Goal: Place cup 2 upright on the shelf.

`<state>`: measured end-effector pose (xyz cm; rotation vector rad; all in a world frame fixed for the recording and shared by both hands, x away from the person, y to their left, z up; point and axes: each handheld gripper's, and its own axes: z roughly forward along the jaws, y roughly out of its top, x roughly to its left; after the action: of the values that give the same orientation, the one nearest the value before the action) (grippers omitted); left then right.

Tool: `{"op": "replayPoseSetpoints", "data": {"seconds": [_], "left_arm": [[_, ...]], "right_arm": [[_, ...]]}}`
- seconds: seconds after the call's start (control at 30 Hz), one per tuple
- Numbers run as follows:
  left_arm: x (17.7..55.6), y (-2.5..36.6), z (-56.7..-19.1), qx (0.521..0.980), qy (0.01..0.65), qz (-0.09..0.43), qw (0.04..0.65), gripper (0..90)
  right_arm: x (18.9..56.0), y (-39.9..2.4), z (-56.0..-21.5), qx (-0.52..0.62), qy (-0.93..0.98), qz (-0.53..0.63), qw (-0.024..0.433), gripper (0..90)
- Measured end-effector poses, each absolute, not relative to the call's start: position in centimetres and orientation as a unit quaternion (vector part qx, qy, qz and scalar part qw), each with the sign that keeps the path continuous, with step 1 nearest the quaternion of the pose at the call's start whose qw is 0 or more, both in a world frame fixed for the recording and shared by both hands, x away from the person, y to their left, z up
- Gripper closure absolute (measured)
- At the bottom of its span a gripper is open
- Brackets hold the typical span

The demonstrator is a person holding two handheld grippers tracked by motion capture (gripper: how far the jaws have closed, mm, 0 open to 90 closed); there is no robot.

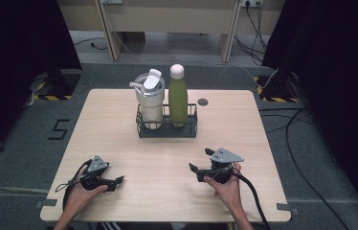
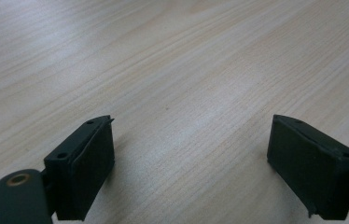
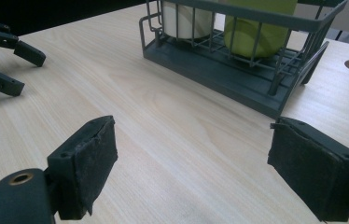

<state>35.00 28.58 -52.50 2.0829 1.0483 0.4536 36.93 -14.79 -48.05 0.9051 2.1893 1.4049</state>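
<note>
Both tools sit low over the near edge of the bench [image 1: 119, 143], each held in a hand. The left tool [image 1: 118, 181] has its jaws spread wide with nothing between them, just bare pale wood grain under it in the left gripper view. The right tool [image 1: 194, 168] is also spread, empty gap, padded faces looking a bit frayed at the edges in its own view, and it's aimed toward the rack.

The rack [image 1: 167, 130] is the thing closest in front of it: a dark grey wire caddy with a solid base tray and thin vertical bars, sitting around the middle of the bench, well apart from both tools. Two drink containers stand upright inside, side by side. On the left is a cream tumbler [image 1: 150, 98] with a white flip lid and a little handle sticking out. On the right is a slim green bottle [image 1: 177, 98] with a rounded pale pink cap, taller than the tumbler. Just right of the rack there's a small round grommet hole [image 1: 203, 102] in the benchtop.
</note>
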Motion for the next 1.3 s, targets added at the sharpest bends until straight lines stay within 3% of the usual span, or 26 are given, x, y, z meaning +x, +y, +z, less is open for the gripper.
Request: {"op": "replayPoseSetpoints", "data": {"seconds": [1.3], "left_arm": [[35.0, 28.6, -52.5, 0.814, 0.409, 0.177, 0.373, 14.3]], "right_arm": [[35.2, -17.2, -49.8, 0.354, 0.796, 0.46, 0.172, 15.1]]}}
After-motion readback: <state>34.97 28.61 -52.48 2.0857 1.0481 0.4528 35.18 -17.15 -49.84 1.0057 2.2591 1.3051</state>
